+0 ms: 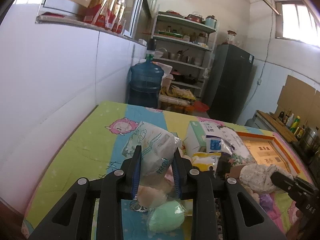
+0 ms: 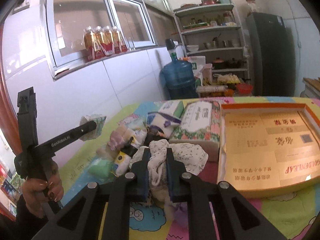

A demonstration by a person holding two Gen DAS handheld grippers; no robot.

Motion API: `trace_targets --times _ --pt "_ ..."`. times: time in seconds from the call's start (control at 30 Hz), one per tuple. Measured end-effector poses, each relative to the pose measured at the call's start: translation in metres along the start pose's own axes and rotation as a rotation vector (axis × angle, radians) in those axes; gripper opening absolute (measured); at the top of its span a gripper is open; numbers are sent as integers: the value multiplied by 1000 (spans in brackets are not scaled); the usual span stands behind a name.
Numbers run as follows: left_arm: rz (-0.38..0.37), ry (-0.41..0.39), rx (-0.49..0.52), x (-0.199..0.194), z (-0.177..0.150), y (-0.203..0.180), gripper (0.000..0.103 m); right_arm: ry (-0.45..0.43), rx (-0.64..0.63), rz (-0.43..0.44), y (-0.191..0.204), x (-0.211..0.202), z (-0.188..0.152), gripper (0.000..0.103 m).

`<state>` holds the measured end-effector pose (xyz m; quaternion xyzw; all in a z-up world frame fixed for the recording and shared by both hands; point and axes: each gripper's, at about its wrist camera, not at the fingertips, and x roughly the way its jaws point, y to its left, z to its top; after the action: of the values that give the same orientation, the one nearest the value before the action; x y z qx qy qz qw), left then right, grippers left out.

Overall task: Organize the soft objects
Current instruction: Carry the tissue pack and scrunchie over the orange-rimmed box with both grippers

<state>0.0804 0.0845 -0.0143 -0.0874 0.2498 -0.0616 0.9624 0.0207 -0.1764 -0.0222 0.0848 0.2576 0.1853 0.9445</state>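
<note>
My left gripper (image 1: 157, 156) clamps a tissue pack (image 1: 154, 146), left of the orange box (image 2: 268, 140). My right gripper (image 2: 158, 158) pinches the floral cloth (image 2: 176, 154) beside that box.

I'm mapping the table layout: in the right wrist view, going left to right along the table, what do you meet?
Left gripper shut on a tissue pack → green sponge → right gripper shut on a floral cloth → open orange box.
</note>
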Motion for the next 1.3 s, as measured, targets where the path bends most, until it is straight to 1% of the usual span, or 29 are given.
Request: trace_targets --times 0.4,0.57,0.77,0.97,1.3 --pt "-34 -14 72 -17 9 -36 28 -99 -25 -41 -8 -34 21 14" --pt "-74 -12 98 -20 12 -59 28 -147 -32 -84 -21 -52 28 14" --pt "-160 -17 157 -22 13 -102 28 -197 -10 -140 -44 -74 32 14" --pt "-237 -9 218 -18 10 -152 28 -222 33 -181 -74 -91 32 14" --pt "-316 22 257 1 2 -217 28 -239 103 -208 -120 -103 27 14"
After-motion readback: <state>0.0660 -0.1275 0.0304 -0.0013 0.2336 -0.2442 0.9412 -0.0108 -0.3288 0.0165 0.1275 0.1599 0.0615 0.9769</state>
